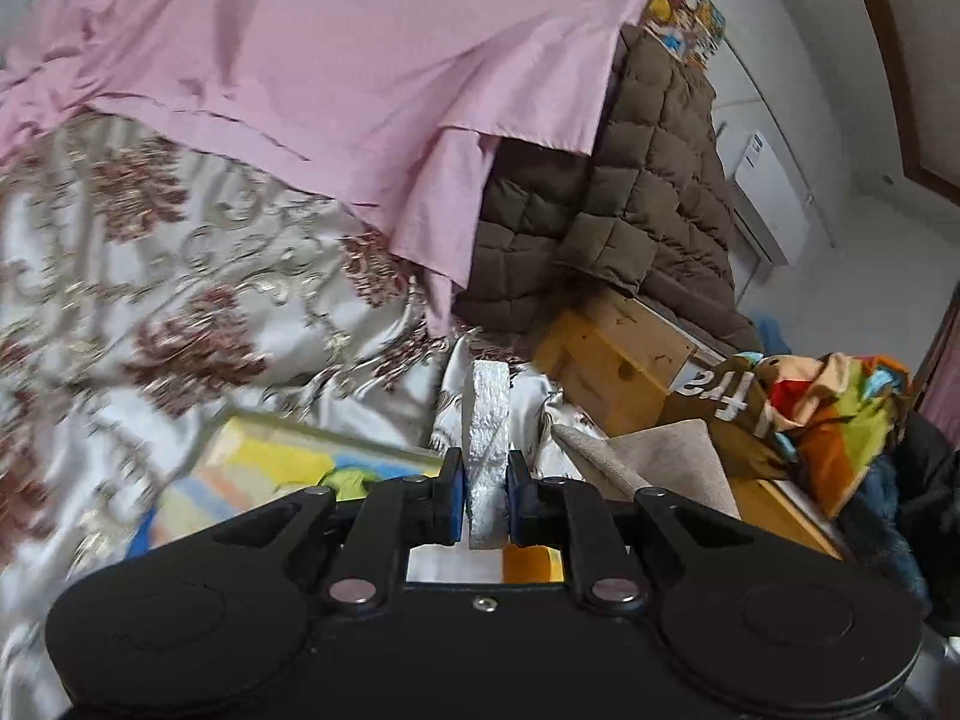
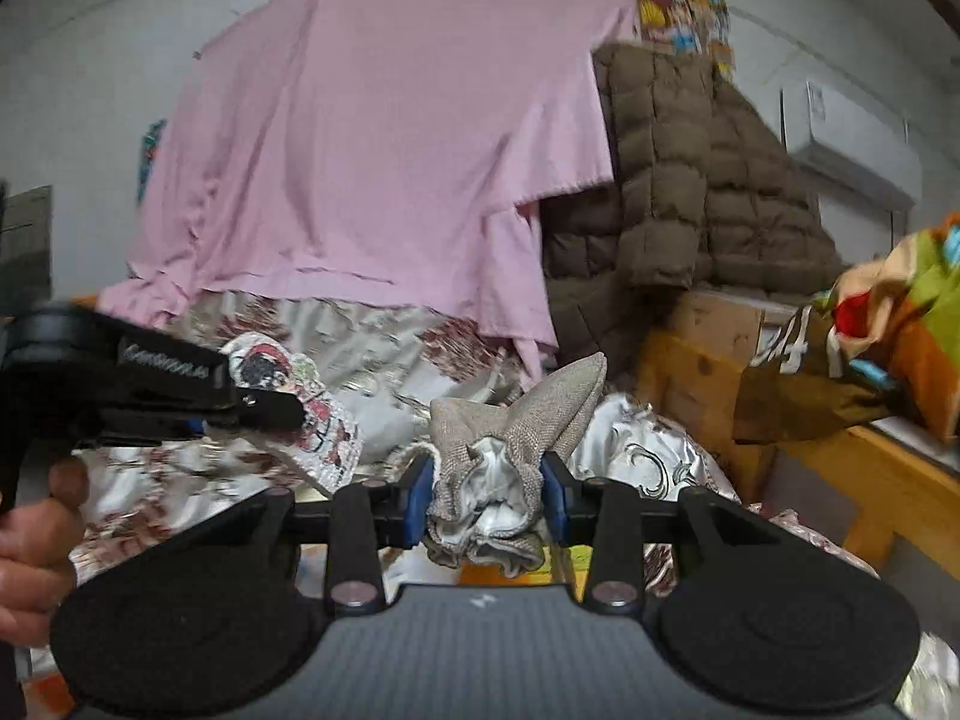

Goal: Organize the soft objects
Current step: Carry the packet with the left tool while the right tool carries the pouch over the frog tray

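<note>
My left gripper [image 1: 486,495] is shut on the edge of a white quilted cloth [image 1: 487,450] with a printed pattern; the cloth also shows in the right wrist view [image 2: 312,420], with the left gripper [image 2: 198,402] held at the left by a hand. My right gripper [image 2: 487,495] is shut on a bunched beige woven cloth with white lining [image 2: 510,438]. Both are held above the silver floral bedspread [image 1: 180,276]. A beige cloth [image 1: 660,456] lies to the right in the left wrist view.
A pink sheet [image 1: 336,72] hangs behind, next to a brown quilted coat [image 1: 648,180]. A wooden bed frame [image 1: 612,354] is at the right with a colourful cloth [image 1: 840,414] on it. A colourful picture board [image 1: 270,474] lies on the bed. An air conditioner [image 2: 852,150] is on the wall.
</note>
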### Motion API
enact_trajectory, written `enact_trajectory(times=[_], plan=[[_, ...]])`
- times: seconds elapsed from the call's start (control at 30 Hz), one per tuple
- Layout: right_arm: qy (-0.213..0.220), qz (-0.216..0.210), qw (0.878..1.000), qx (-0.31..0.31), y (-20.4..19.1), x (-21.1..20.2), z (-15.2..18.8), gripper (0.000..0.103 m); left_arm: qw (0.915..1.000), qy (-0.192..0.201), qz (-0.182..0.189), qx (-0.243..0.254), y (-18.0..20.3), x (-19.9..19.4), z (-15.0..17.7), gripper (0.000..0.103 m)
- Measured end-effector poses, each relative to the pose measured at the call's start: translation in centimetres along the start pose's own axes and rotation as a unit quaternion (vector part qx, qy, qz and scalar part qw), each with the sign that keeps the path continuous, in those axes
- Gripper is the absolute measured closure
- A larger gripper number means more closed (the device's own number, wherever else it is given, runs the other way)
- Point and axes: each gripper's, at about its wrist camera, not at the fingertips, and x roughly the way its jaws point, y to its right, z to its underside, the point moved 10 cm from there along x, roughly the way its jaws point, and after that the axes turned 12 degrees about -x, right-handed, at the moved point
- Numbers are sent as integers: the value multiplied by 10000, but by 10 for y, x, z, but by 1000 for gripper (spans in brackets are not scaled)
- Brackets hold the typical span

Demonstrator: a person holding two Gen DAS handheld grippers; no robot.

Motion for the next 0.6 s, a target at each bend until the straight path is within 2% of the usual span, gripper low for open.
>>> enact_trajectory(times=[0.13,0.3,0.43,0.6], plan=[[-339,-52,9992,225,21,71,15,62,9994,-183,70,269,0,66,-5,89],[-786,-36,9966,248,31,127,48,62,9974,-615,42,373,-19,131,9,89],[-1023,-19,9945,229,33,140,67,62,9955,-939,29,159,-36,162,30,89],[-1171,-77,9929,206,31,146,78,62,9935,-1127,-48,-129,-53,176,48,89]])
